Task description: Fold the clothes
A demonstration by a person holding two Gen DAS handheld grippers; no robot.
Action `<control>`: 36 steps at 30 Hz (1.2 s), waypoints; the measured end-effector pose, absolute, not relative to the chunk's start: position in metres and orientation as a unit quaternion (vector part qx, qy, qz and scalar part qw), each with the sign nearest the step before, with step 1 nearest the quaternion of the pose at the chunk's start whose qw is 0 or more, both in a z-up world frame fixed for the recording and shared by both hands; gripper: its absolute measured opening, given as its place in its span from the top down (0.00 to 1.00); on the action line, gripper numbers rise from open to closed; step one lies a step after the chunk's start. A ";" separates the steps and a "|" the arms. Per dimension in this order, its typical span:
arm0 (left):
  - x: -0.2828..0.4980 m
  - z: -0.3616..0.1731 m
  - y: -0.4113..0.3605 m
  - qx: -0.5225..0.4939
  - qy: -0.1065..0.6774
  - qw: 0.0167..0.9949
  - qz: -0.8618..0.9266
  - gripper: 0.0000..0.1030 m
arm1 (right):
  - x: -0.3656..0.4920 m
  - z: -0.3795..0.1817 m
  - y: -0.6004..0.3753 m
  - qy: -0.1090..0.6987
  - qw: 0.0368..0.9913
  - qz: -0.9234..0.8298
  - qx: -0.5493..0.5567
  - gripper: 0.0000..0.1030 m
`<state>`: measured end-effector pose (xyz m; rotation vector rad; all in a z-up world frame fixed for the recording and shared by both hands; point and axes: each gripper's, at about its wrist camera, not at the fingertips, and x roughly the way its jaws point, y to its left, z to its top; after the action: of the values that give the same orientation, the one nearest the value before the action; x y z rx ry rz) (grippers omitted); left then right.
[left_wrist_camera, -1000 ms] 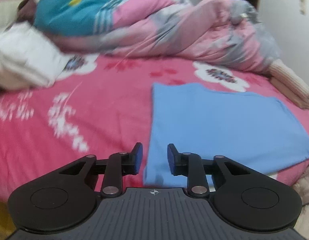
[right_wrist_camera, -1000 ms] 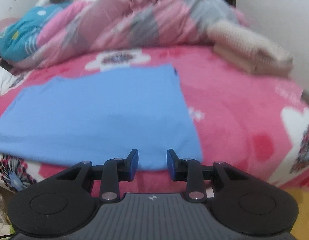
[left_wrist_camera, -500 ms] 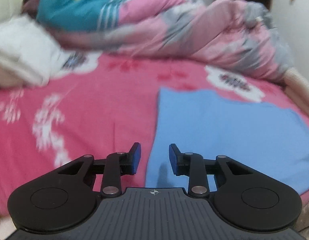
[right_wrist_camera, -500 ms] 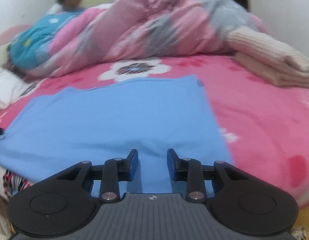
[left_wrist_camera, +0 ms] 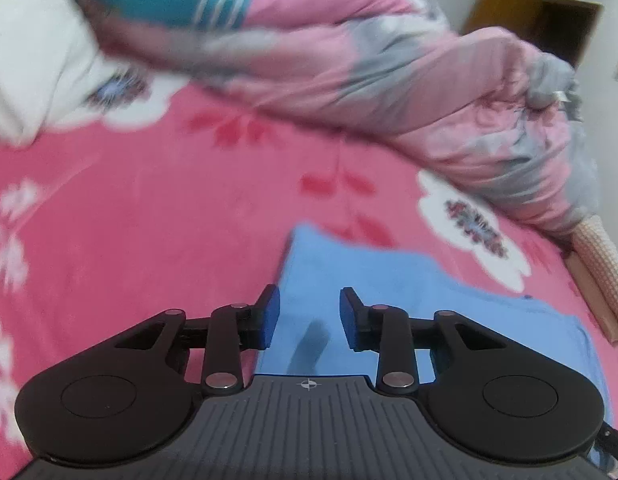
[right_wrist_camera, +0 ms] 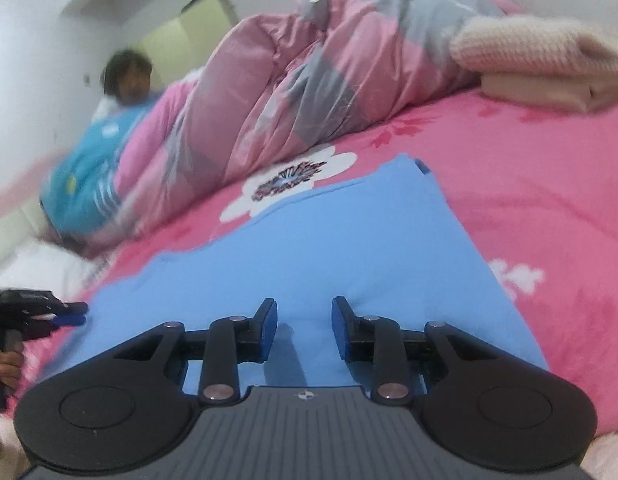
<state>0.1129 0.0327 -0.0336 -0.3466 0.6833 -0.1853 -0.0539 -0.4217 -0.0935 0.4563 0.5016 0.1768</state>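
- Item: blue shirt (right_wrist_camera: 325, 248), laid flat on the pink bedspread (right_wrist_camera: 549, 184), near the bed's front edge; long axis runs side to side along that edge.
- My left gripper (left_wrist_camera: 307, 320): jaws spread, nothing between them; it hangs over the shirt's left edge, one finger (left_wrist_camera: 269, 312) just above the boundary with the bedspread, the near left corner directly below and ahead.
- My right gripper (right_wrist_camera: 303, 326): jaws part-spread and closing, nothing between them but air; it hangs over the shirt's front edge, toward the right half, the cloth stretching ahead of it.
- Nearer hand: left for the left corner, right for the right side; each has its own end.
- Judgement: the fold turns on the short axis, pinching the near edge and carrying it toward the quilt (right_wrist_camera: 293, 80) at the back.
- Not in the way: folded knit (right_wrist_camera: 537, 48) at the back right corner.
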 end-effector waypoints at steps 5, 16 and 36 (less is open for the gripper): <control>0.146 -0.055 0.026 -0.212 0.374 0.898 -0.098 0.68 | -0.050 -0.094 -0.423 0.240 0.939 0.087 0.231 0.68; 0.158 -0.040 0.007 -0.234 0.357 0.902 -0.069 0.59 | -0.050 -0.096 -0.427 0.238 0.935 0.096 0.245 0.67; 0.074 -0.024 -0.015 -0.056 0.335 0.939 -0.054 0.35 | -0.039 -0.048 -0.397 0.225 0.965 0.078 0.108 0.65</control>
<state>0.0739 -0.0146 -0.0245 -0.1133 0.6836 -0.1108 -0.0385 -0.3970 -0.0484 0.2184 0.4559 0.1577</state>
